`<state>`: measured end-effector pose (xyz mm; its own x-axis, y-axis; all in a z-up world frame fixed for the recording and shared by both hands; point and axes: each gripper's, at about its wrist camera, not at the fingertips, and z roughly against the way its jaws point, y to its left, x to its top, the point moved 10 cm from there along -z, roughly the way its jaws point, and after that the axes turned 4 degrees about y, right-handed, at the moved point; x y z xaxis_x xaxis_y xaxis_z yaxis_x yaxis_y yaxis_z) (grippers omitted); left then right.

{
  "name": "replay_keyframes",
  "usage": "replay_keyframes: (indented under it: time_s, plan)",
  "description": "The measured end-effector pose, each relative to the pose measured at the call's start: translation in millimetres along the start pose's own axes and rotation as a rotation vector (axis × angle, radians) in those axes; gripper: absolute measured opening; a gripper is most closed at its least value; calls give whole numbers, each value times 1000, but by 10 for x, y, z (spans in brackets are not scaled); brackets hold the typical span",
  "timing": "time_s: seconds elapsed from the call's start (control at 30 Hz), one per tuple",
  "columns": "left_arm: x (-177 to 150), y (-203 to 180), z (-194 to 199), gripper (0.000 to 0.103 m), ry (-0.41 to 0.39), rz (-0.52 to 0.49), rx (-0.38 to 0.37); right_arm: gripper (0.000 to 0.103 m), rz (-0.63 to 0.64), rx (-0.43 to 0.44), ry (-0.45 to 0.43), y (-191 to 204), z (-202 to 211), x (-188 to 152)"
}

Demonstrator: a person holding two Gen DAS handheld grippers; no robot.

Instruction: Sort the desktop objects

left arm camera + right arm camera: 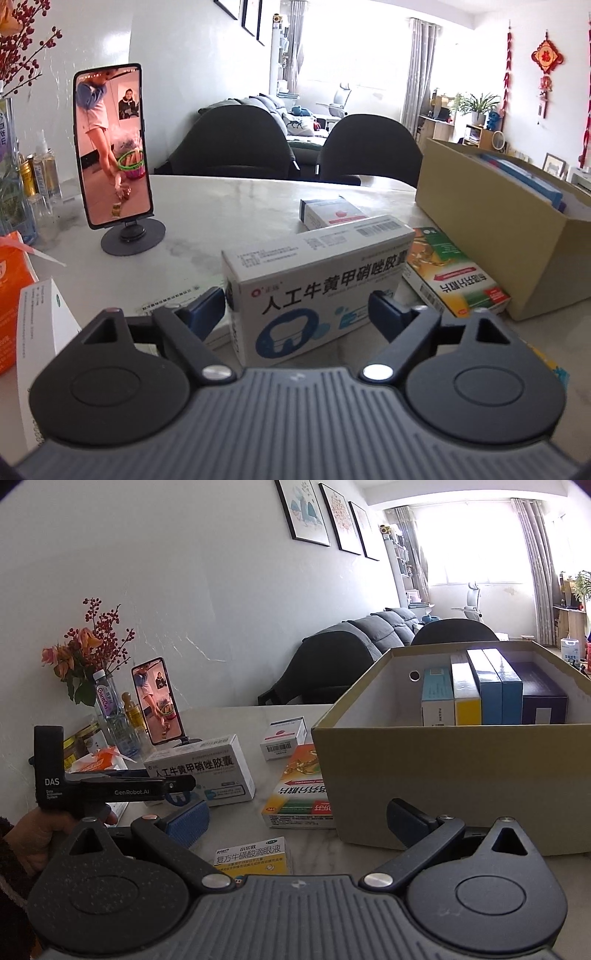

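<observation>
A white medicine box with a blue tooth logo point(317, 288) stands on the marble table point(221, 221), tilted in the left wrist view. My left gripper point(295, 308) is open around its near face: the left pad sits beside the box's left end, the right pad in front of its face, neither pressing. In the right wrist view the same box point(207, 768) stands behind the left gripper point(177, 786), held by a hand point(44, 834). My right gripper point(295, 823) is open and holds nothing, above a yellow eye-drop box point(255, 856). The cardboard box point(443, 768) holds several upright packs.
An orange-green medicine box point(303, 794) lies against the cardboard box point(517, 229), a small white-red box point(284, 738) behind it. A phone on a stand point(110, 147), bottles point(40, 173), a vase of flowers point(88, 653) and an orange pack point(11, 295) crowd the left side. Chairs point(369, 147) stand beyond the table.
</observation>
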<state>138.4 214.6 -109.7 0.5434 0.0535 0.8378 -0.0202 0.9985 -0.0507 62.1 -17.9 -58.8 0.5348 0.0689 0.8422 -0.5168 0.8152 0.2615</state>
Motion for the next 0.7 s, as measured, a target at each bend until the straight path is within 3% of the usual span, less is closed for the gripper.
replay_keyframes:
  time_s: [0.27,0.53,0.7]
  plan:
    - [124,156,-47,103,-25,-12,23,103,-5,10,-13,10,43,46]
    - [26,142,-212,101,25,-36,4,103,-5,18,-8,58,38,37]
    - [43,41,-150,98,35,-49,-47,103,-3,22,-9,81,45,29]
